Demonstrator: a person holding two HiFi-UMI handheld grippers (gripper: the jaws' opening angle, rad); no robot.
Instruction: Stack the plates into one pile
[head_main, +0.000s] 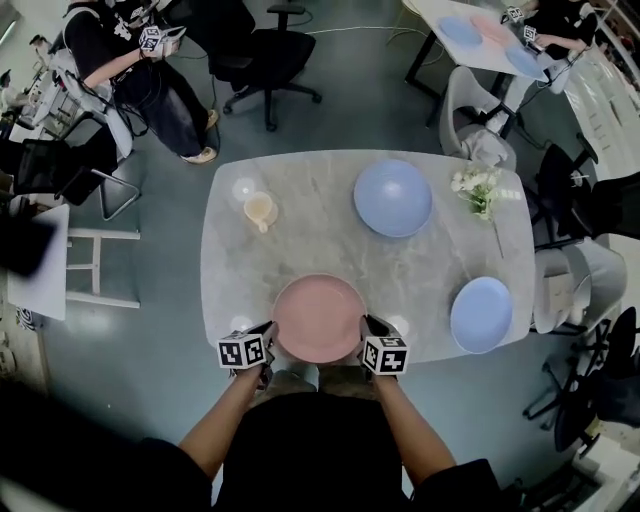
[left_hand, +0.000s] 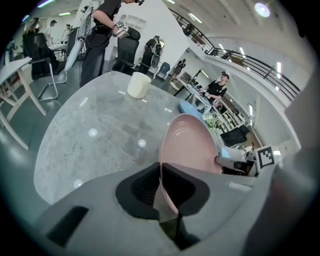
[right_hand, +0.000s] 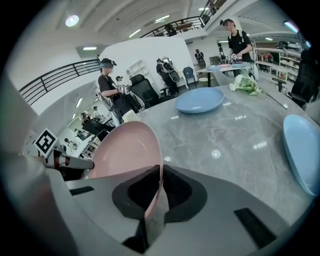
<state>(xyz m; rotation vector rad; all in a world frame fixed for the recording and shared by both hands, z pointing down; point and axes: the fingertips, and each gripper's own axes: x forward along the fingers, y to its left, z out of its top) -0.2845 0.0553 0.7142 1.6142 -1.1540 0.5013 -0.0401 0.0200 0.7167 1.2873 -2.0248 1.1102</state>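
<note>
A pink plate (head_main: 320, 318) hangs over the near edge of the marble table (head_main: 300, 230), held from both sides. My left gripper (head_main: 268, 338) is shut on its left rim, and my right gripper (head_main: 366, 330) is shut on its right rim. In the left gripper view the pink plate (left_hand: 187, 145) runs edge-on between the closed jaws. In the right gripper view the pink plate (right_hand: 127, 150) is pinched the same way. A large blue plate (head_main: 393, 197) lies at the table's far side. A smaller blue plate (head_main: 481, 314) lies at the near right corner.
A cream cup (head_main: 260, 211) and a clear glass (head_main: 244, 190) stand at the table's far left. White flowers (head_main: 477, 188) lie at the far right. Chairs (head_main: 480, 120) and people surround the table, and another table (head_main: 480, 35) with plates stands beyond.
</note>
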